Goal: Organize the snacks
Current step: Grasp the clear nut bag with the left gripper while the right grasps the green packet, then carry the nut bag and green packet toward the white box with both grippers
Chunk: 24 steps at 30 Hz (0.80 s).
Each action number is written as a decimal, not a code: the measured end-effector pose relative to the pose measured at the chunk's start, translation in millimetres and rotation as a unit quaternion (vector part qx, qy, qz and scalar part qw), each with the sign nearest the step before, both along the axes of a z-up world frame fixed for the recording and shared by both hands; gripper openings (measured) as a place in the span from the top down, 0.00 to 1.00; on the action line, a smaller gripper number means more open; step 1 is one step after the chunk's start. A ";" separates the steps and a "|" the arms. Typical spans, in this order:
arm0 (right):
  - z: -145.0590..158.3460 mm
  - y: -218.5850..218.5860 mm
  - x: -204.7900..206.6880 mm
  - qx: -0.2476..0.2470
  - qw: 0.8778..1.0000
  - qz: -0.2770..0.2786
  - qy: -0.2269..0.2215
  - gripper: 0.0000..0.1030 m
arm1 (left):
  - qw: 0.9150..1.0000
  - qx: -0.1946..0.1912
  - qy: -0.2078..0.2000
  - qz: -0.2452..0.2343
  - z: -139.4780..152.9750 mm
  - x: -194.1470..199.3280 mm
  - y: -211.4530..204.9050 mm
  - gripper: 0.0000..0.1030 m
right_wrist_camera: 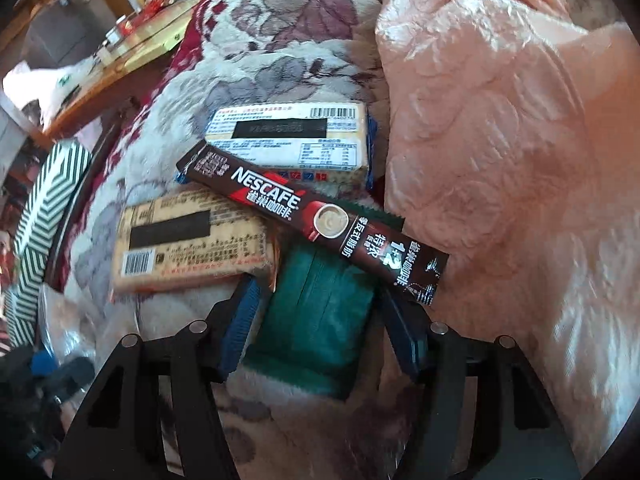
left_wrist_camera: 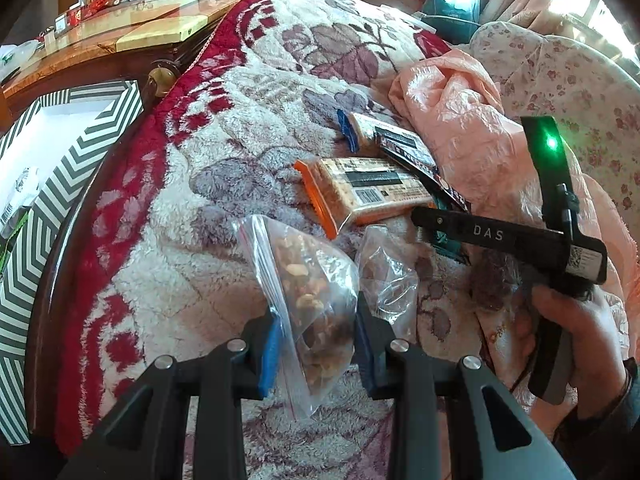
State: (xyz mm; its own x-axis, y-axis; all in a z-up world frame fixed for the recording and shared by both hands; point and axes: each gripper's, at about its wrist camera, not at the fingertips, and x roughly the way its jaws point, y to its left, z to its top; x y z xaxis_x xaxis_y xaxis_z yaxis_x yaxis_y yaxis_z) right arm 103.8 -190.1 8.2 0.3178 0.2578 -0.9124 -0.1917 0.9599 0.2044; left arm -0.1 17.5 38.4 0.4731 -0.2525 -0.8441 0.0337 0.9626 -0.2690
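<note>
My left gripper [left_wrist_camera: 316, 344] has its blue pads on either side of a clear zip bag of mixed nuts [left_wrist_camera: 310, 280] and is shut on it. A second clear bag [left_wrist_camera: 390, 276] lies just to its right. My right gripper [right_wrist_camera: 320, 320] is open, its jaws on either side of a green packet [right_wrist_camera: 316, 320] lying on the blanket. A brown Nescafe stick [right_wrist_camera: 316, 216] lies across the green packet's far end. An orange-edged cracker pack [right_wrist_camera: 188, 240] and a blue-edged cracker pack [right_wrist_camera: 292, 140] lie beyond. The right gripper also shows in the left wrist view [left_wrist_camera: 424, 220].
The snacks lie on a floral fleece blanket [left_wrist_camera: 248, 100] with a red border. A pink quilt [right_wrist_camera: 500, 140] is bunched at the right. A green-and-white striped box [left_wrist_camera: 60, 200] stands open at the left, beside a wooden table [left_wrist_camera: 100, 40].
</note>
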 end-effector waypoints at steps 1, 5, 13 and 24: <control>-1.4 -0.1 0.6 0.002 1.000 0.003 0.000 0.40 | 1.000 -0.001 0.000 0.000 0.1 -0.1 0.4 0.67; 1.0 2.1 -8.6 -0.009 1.000 0.024 -0.002 0.54 | 1.000 -0.002 0.000 -0.001 0.8 -1.7 1.6 0.67; 22.2 -0.1 -49.5 0.015 0.998 0.053 -0.011 0.57 | 1.000 0.005 -0.012 0.001 7.2 -11.6 8.4 0.67; 24.6 29.6 -92.8 -0.018 0.992 0.121 -0.009 0.56 | 1.000 -0.002 0.014 0.011 -1.7 -17.5 21.2 0.66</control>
